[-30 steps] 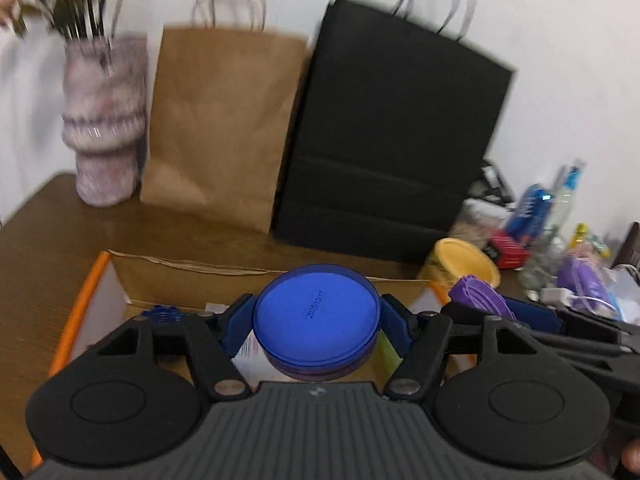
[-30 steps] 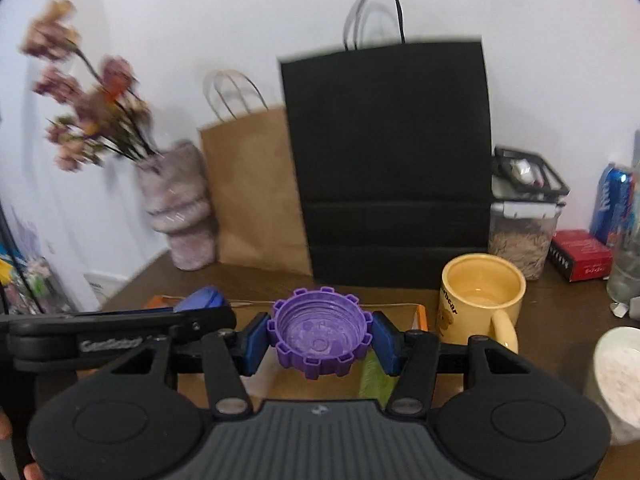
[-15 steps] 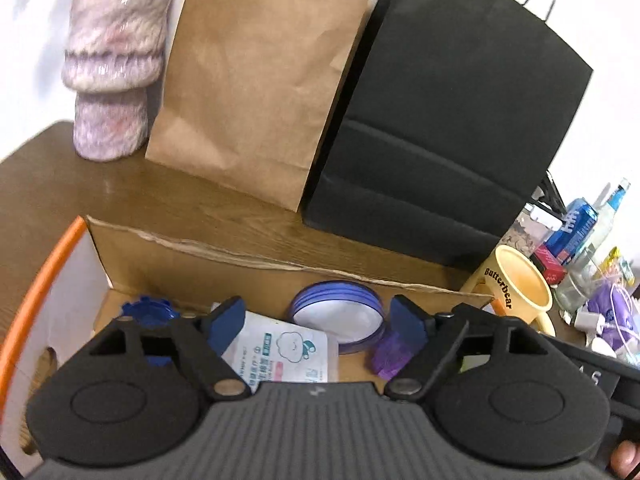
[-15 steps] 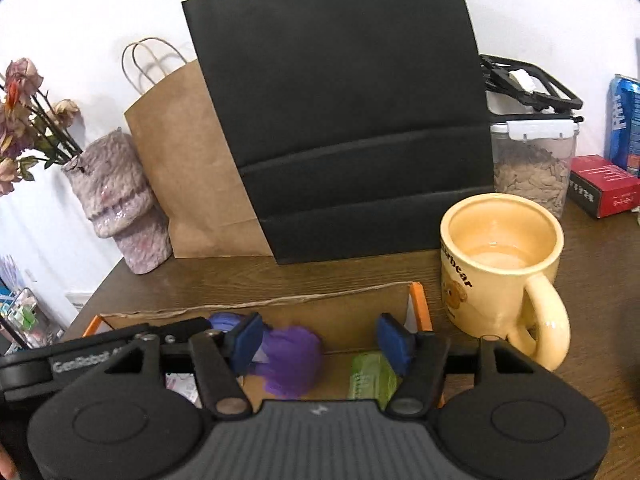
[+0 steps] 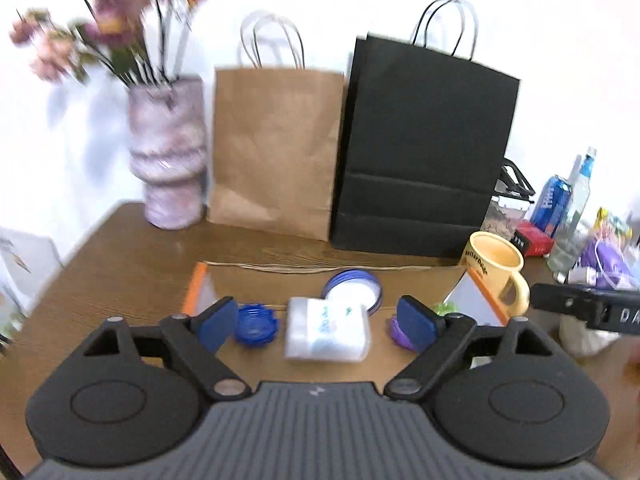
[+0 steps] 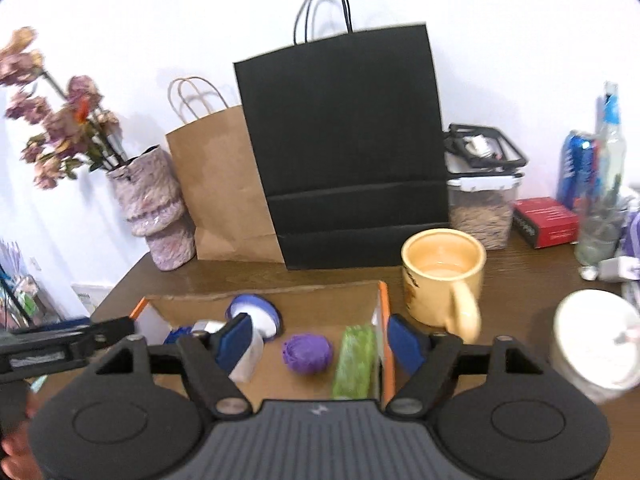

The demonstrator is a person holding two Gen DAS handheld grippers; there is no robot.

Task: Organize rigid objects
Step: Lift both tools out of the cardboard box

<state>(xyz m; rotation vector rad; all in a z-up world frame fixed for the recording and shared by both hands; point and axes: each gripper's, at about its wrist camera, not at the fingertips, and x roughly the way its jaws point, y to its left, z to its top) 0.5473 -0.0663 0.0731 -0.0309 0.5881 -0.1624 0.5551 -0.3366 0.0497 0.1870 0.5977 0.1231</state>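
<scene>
An open cardboard box [image 5: 304,270] with orange edges lies on the wooden table. In it are a blue round lid [image 5: 352,290], a small blue toothed cap [image 5: 256,324], a white tissue packet [image 5: 326,334] and a purple toothed cap [image 6: 307,353]. A green packet [image 6: 354,362] lies along the box's right wall. My left gripper [image 5: 316,322] is open and empty above the box's near side. My right gripper [image 6: 322,338] is open and empty above the box's right half. The box [image 6: 280,292] shows in both views.
A yellow mug [image 6: 444,276] stands just right of the box. A black paper bag [image 6: 348,152], a brown paper bag [image 5: 276,152] and a vase of flowers [image 5: 168,156] stand behind. Cans, a bottle, a red box [image 6: 546,222] and a white jar [image 6: 596,348] crowd the right.
Both grippers opened: the left let go of the blue lid, the right let go of the purple cap, both now in the box. Both grippers have since pulled back and up.
</scene>
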